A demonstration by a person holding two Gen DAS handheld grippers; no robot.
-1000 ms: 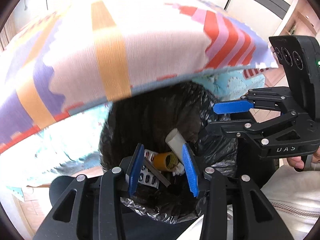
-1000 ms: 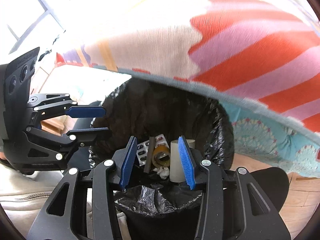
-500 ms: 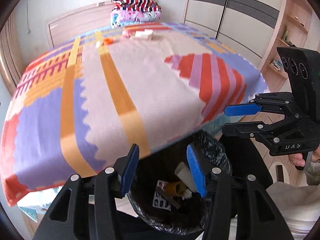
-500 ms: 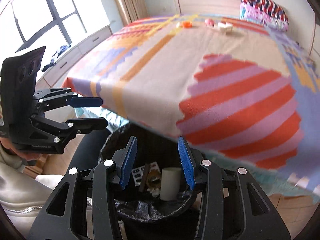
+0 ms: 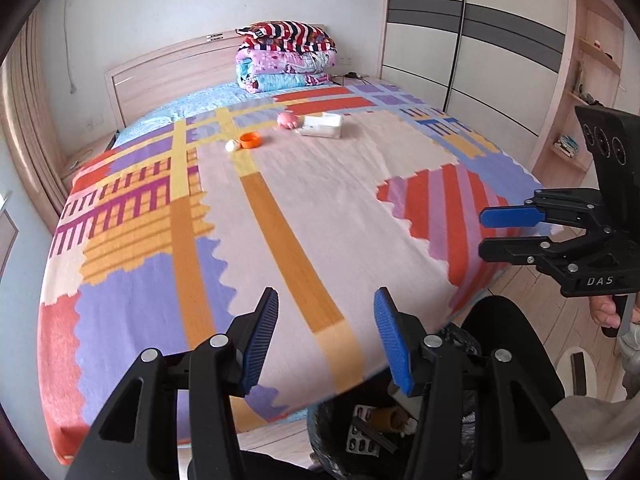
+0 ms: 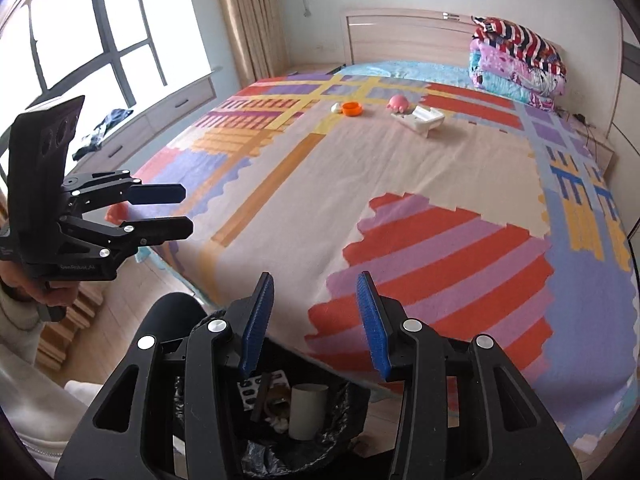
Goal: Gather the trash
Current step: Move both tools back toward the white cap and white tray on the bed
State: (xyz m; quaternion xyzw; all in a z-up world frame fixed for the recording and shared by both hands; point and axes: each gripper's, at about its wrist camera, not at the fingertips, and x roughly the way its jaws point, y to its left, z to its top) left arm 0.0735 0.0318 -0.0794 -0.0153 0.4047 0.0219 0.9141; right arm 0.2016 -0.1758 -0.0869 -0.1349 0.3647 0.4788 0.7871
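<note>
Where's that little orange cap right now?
The orange cap lies far up the bed near the headboard, beside a small white ball, with the pink toy off to its right in both views.

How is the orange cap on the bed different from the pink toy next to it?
The orange cap is a low, round, open ring shape; the pink toy is a rounded blob with little legs. The cap lies nearer the window side, beside a small white thing; the toy lies beside the white box. Both sit far up the bed.

Woven cloth blanket (image 5: 320,208), pale wooden headboard (image 5: 168,76), crinkled glossy plastic bin liner (image 6: 280,456)
</note>
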